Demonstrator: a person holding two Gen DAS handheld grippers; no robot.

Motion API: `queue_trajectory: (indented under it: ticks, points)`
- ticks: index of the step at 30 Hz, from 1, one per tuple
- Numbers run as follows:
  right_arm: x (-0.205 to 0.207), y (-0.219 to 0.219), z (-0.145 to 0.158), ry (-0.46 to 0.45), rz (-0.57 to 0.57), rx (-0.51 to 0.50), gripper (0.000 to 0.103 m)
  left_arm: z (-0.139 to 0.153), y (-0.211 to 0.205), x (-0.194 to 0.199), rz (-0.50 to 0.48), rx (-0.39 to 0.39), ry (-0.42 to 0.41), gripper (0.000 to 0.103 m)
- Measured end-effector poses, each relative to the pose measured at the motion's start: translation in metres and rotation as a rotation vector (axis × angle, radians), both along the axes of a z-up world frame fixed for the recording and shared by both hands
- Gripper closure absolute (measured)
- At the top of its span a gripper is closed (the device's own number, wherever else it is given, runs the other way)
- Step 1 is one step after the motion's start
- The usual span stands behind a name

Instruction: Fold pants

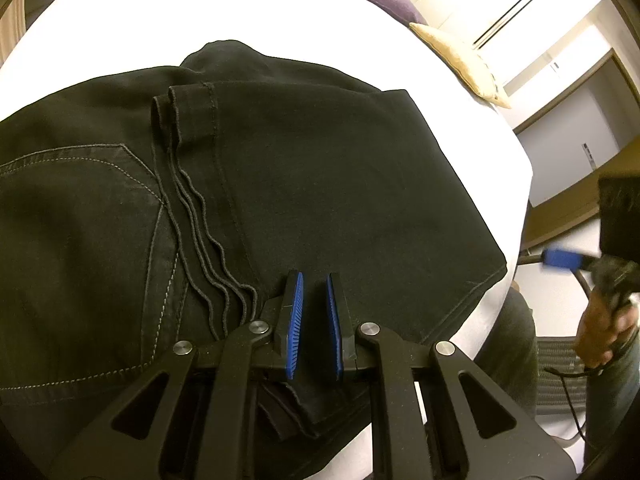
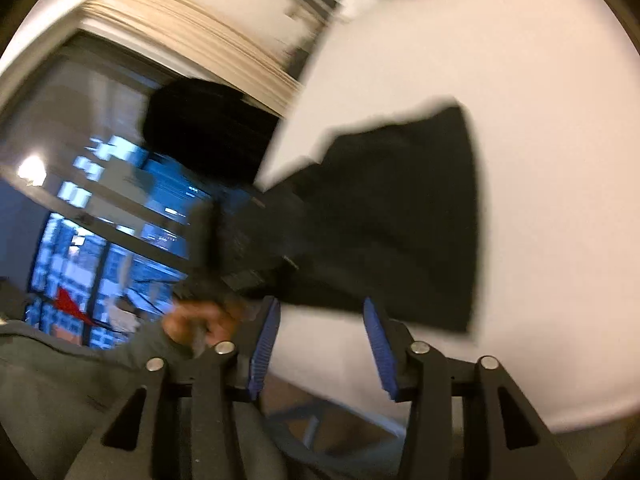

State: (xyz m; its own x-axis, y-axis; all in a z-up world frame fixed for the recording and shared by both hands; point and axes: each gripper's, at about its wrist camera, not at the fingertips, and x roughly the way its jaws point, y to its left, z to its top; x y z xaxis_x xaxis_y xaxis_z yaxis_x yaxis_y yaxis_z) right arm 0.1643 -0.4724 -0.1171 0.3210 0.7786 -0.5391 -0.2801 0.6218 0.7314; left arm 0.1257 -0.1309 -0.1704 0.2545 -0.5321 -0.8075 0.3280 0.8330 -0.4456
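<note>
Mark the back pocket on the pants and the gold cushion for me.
back pocket (image 1: pixel 80 236), left wrist view, middle of the stitched pocket panel.
gold cushion (image 1: pixel 460 62), left wrist view, middle of its top face.

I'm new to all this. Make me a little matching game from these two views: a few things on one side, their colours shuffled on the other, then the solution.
Things:
1. pants
2. bed sheet
3. pads on the left tool
4. cushion nearest the pants, at the bed's far edge

Colours:
A. white
B. gold-tan
C. black
D. blue

Pairs: 1-C, 2-A, 3-D, 4-B
</note>
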Motion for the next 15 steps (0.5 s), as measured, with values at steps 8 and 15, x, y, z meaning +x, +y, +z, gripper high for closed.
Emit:
queue_trajectory:
  ticks: [8, 15]
  points:
    - [0.052, 0.033, -0.047, 0.136, -0.055, 0.090, 0.042, -0.002, 0.000, 0.001, 0.001, -0.006, -0.008, 0.091]
    - [0.061, 0.040, -0.083, 0.242, -0.159, -0.138, 0.062, 0.013, 0.013, -0.010, 0.037, 0.006, -0.039, 0.091]
